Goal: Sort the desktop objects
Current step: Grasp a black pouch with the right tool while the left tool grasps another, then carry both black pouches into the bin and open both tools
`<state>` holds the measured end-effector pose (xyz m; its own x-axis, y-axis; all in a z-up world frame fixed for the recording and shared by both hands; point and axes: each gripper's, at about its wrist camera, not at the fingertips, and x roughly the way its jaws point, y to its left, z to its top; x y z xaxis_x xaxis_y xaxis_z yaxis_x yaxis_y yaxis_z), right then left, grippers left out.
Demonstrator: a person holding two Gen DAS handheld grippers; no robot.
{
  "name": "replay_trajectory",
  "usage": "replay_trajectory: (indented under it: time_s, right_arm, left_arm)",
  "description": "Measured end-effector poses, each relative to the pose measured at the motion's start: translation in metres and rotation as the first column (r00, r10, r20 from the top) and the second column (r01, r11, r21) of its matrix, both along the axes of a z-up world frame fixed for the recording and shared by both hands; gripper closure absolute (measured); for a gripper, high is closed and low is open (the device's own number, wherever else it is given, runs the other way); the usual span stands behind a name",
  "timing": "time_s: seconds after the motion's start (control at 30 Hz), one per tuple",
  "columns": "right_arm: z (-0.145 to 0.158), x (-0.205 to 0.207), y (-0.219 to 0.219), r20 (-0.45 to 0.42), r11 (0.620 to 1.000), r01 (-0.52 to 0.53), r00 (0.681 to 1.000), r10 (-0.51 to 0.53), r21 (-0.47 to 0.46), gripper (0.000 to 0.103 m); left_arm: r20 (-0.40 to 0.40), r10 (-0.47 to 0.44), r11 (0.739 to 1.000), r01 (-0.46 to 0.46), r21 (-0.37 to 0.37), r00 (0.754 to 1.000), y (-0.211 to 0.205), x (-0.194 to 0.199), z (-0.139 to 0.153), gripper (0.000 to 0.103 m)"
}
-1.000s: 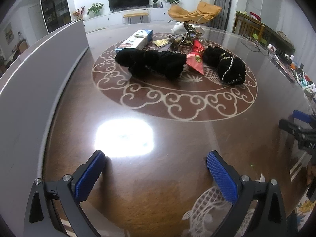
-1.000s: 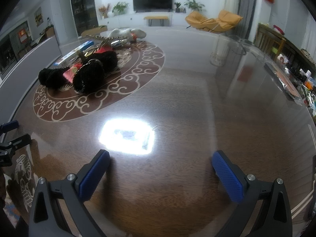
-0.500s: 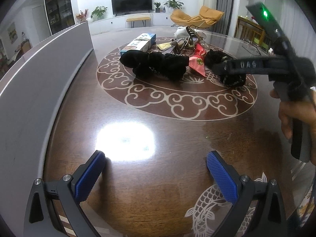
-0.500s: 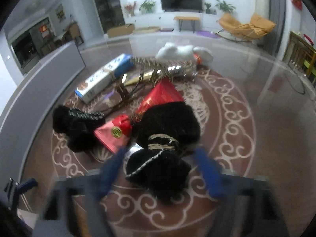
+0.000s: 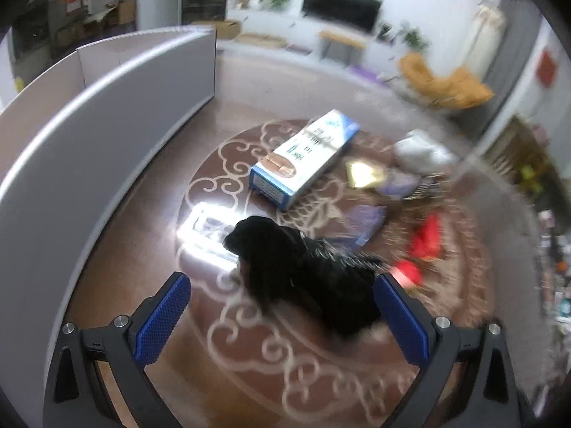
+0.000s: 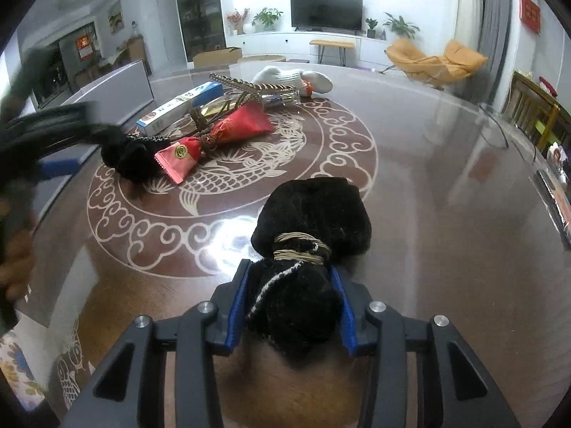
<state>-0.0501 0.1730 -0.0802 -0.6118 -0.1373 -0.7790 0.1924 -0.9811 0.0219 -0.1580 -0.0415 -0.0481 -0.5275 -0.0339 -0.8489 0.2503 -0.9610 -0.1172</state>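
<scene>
Glossy brown table (image 5: 117, 249) with a pale cloud-scroll inlay fills your left wrist view, a grey panel (image 5: 89, 114) curving along its far edge. Your left gripper (image 5: 282, 306) hangs with jaws wide apart above a fuzzy black bundle (image 5: 303, 278); its right end lies close to one blue pad, though blur hides whether they touch. Behind it sit a blue-and-white carton (image 5: 303, 157), a gold card and some red wrapping, all smeared by motion. Lower squarely over the bundle before you squeeze; that soft pile will give.

From your right wrist view, your right gripper (image 6: 291, 306) has a second black plush bundle (image 6: 310, 221), tied at the waist with straw-coloured cord, between its closing jaws, the ribbed blue pads pressing its narrow end. This looks like the first pick of the sort. Across the table lie a red foil pouch (image 6: 239, 126), a pink sachet (image 6: 178, 157) and white knitted socks (image 6: 292, 78). Next, lift it clear and carry it to its group.
</scene>
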Motion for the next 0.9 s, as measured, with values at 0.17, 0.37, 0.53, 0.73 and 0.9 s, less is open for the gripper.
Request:
replay_trajectory:
  time_s: [0.17,0.37,0.53,0.73,0.9]
  right_arm:
    - [0.0,0.0,0.0,0.0,1.0,-0.001,1.0,0.001,0.0,0.059]
    - [0.0,0.002,-0.002,0.0,1.0,-0.002,1.0,0.002,0.008,0.058]
    - [-0.001,0.002,-0.002,0.0,1.0,-0.003,1.0,0.003,0.007,0.058]
    - [0.0,0.001,0.006,0.001,0.998,-0.009,1.0,0.009,-0.054,0.057]
    - [0.002,-0.001,0.019,0.057,0.996,-0.045,0.997,0.05,-0.078,0.042]
  left_arm:
    - [0.003,-0.077,0.997,0.077,-0.026,0.997,-0.011,0.014,-0.005,0.0]
    - [-0.035,-0.141,0.988,0.138,-0.069,0.989,-0.046,0.049,0.014,0.0]
    - [-0.085,-0.196,0.98,0.199,0.02,0.977,-0.038,0.037,0.019,0.0]
    - [0.035,-0.275,0.956,0.277,-0.093,0.961,-0.007,0.006,-0.017,0.002]
    - [-0.023,-0.352,0.928,0.345,-0.142,0.936,0.006,0.019,-0.015,0.07]
